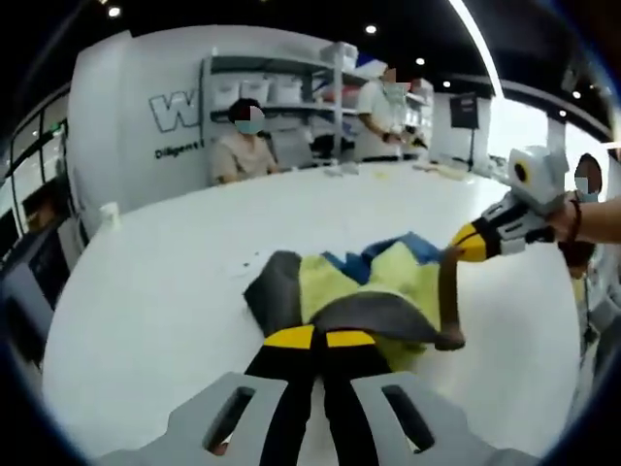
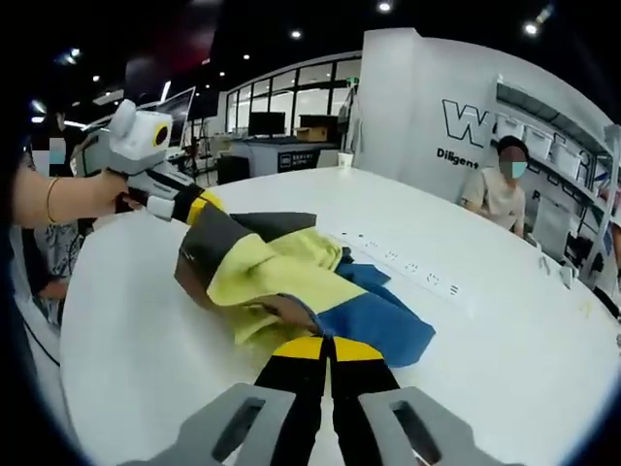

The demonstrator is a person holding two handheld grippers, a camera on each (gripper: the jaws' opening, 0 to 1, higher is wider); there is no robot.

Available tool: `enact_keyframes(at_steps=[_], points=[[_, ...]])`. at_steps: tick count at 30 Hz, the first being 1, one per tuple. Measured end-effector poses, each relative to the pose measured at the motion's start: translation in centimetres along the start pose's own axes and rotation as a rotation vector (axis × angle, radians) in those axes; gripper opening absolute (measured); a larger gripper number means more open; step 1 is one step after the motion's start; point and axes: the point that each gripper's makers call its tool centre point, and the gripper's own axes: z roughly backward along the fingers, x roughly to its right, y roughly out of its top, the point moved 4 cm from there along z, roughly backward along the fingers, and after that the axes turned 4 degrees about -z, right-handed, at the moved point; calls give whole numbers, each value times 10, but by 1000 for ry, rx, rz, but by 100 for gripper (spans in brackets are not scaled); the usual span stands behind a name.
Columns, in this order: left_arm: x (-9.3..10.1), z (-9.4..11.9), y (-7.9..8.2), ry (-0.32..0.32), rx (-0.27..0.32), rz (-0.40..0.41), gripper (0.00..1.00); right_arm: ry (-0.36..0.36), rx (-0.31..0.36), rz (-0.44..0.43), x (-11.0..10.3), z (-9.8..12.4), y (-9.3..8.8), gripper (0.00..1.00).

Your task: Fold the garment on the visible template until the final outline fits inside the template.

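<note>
Both tongs pinch opposite ends of the garment (image 1: 359, 291), which lies bunched on the white table (image 1: 146, 301) between them. The left tongs (image 1: 319, 339), jaws shut, grip a grey edge directly ahead; the right tongs (image 2: 328, 349), also shut, hold the blue end. The garment's length runs tongs to tongs, equally near both.

White wall (image 1: 136, 107), large outlined letter "W" cut off by a shelf, smaller line beneath reading "Diligent" in part, same wall (image 2: 427, 87) in the right gripper view, "W" and "Diligen" legible, remainder hidden.
</note>
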Motion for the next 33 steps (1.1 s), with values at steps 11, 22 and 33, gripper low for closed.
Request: enact_keyframes(at_steps=[11, 22, 33], points=[[1, 32, 2, -6, 2, -45, 0, 32, 71, -6, -11, 31, 20, 0], [26, 64, 2, -63, 6, -55, 0, 98, 108, -14, -28, 63, 25, 0], [44, 85, -7, -92, 0, -46, 0, 135, 81, -38, -40, 83, 6, 0]])
